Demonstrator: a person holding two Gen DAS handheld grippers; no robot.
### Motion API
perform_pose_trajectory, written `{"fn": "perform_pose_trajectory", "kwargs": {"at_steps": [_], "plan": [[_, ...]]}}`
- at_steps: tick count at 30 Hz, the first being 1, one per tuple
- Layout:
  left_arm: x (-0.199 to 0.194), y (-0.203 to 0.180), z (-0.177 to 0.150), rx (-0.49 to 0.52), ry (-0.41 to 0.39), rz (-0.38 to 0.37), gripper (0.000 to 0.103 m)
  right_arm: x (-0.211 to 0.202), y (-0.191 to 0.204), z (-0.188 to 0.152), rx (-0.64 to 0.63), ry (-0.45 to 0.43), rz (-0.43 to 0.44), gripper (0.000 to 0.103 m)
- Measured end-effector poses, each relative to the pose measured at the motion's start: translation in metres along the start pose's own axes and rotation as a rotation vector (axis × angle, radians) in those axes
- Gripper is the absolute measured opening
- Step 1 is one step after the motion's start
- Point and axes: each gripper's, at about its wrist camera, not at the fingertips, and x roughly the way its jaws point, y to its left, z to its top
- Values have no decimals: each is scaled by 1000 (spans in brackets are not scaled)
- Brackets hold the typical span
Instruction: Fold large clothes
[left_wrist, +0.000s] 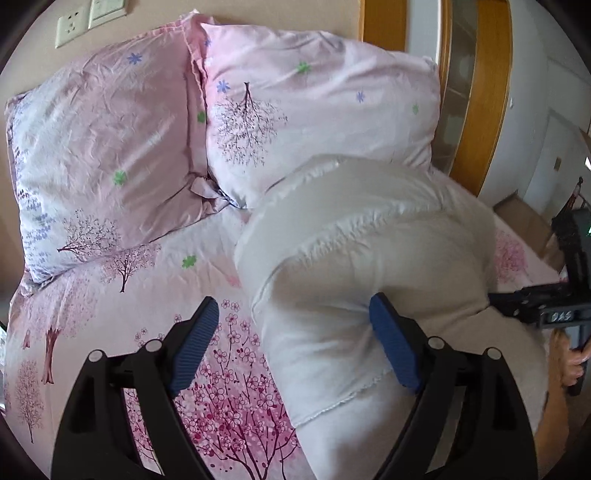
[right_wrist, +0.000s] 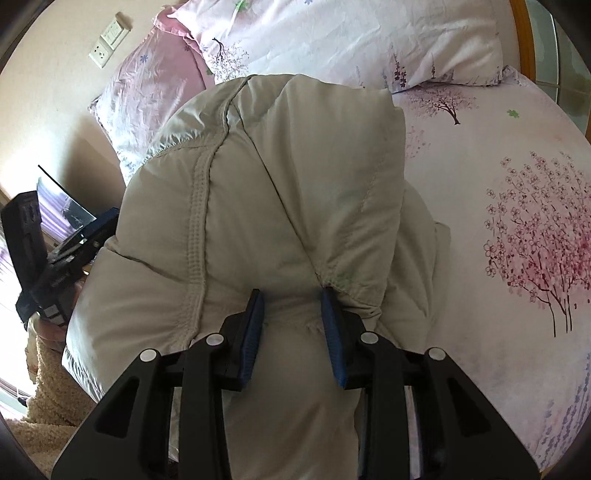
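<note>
Bed (left_wrist: 110, 332) (pillows (left_wrist: 314, 103), padded garment (left_wrist: 369, 251))

A bed (left_wrist: 110, 332) with blossom-print sheet and two pillows (left_wrist: 103, 147) meets a beige wall (left_wrist: 37, 14) bearing sockets (left_wrist: 72, 27).

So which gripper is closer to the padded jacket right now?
Right. The right gripper is clamped on a fold of the padded jacket. The left gripper is open at the jacket's side, one finger against it, the other over the bedsheet.
</note>
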Motion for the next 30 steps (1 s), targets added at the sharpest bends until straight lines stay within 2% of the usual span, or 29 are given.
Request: {"fn": "perform_pose_trajectory", "kwargs": {"at_steps": [3,9,14,20,21,23,24,25,27,30], "plan": [[3,-3,-2,12,9,8,84,2,-2,1,11,6,15,32],[10,3,-9,-32,26,-30,85,4,-6,2,18,6,29,32],[12,2,-10,-28,26,-21,85,3,-6,4,15,11,24,32],[16,2,-11,-11,37,6,85,-15,12,16,-20,-7,-42,34],[17,3,-11,-10,40,9,85,-22,14,21,-26,-36,-39,38],[18,6,-11,-22,46,1,85,-42,21,32,-58,-130,-68,54],[18,7,-11,-27,47,-3,85,-51,24,39,-74,-190,-104,68],[18,8,-11,-31,48,-6,85,-56,25,43,-82,-221,-122,75],[17,8,-11,-33,48,-6,85,-57,25,58,-87,-254,-179,76],[17,8,-11,-36,48,-7,85,-46,21,75,-80,-244,-242,76]]}}
